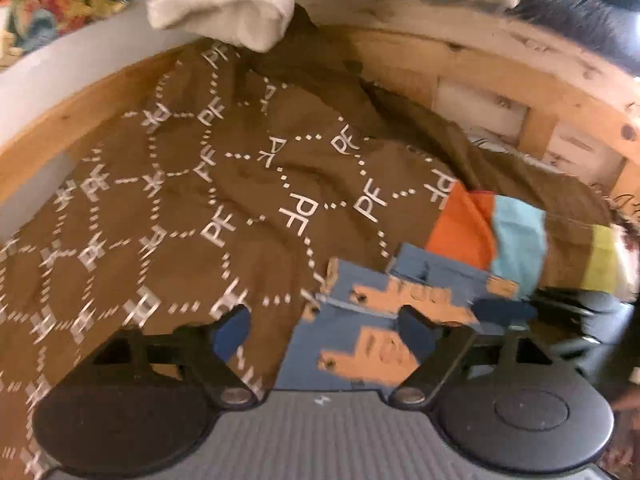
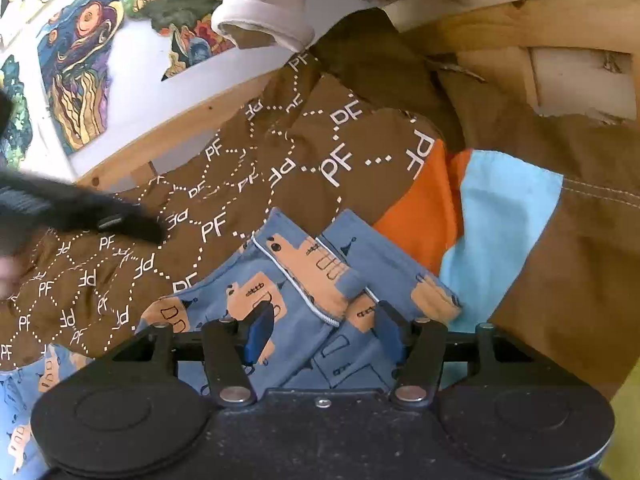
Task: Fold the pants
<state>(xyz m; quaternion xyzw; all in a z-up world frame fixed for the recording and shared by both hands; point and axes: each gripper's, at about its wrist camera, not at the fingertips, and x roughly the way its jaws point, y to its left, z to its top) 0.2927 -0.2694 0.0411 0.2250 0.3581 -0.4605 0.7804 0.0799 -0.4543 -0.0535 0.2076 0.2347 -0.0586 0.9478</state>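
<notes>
The pants (image 2: pixel 308 304), small and blue with an orange print, lie partly folded on a brown bedspread (image 1: pixel 168 200) lettered "PF", which covers a bed with a wooden frame (image 1: pixel 472 60); a white-piped fold edge runs diagonally across the bundle in the right wrist view. The bundle lies directly ahead of and beneath the right tool (image 2: pixel 320 330), whose pads stand apart on either side of the folded cloth without pressing on it: this tool is open, with the cloth between its fingers. In the left wrist view the pants (image 1: pixel 360 332) sit toward the right finger of the left tool (image 1: pixel 328 326), which is also open, its left pad over bare bedspread; that view is blurred. An orange, pale-blue and yellow panel (image 2: pixel 492 224) of the bedspread lies just beyond the pants. A white folded cloth (image 1: pixel 224 4) rests at the far edge of the bed, well apart. Judgement: the right hand is the nearer and better centred; the next fold turns on the bundle's long axis, which appears to run from lower left to upper right across that tool.
</notes>
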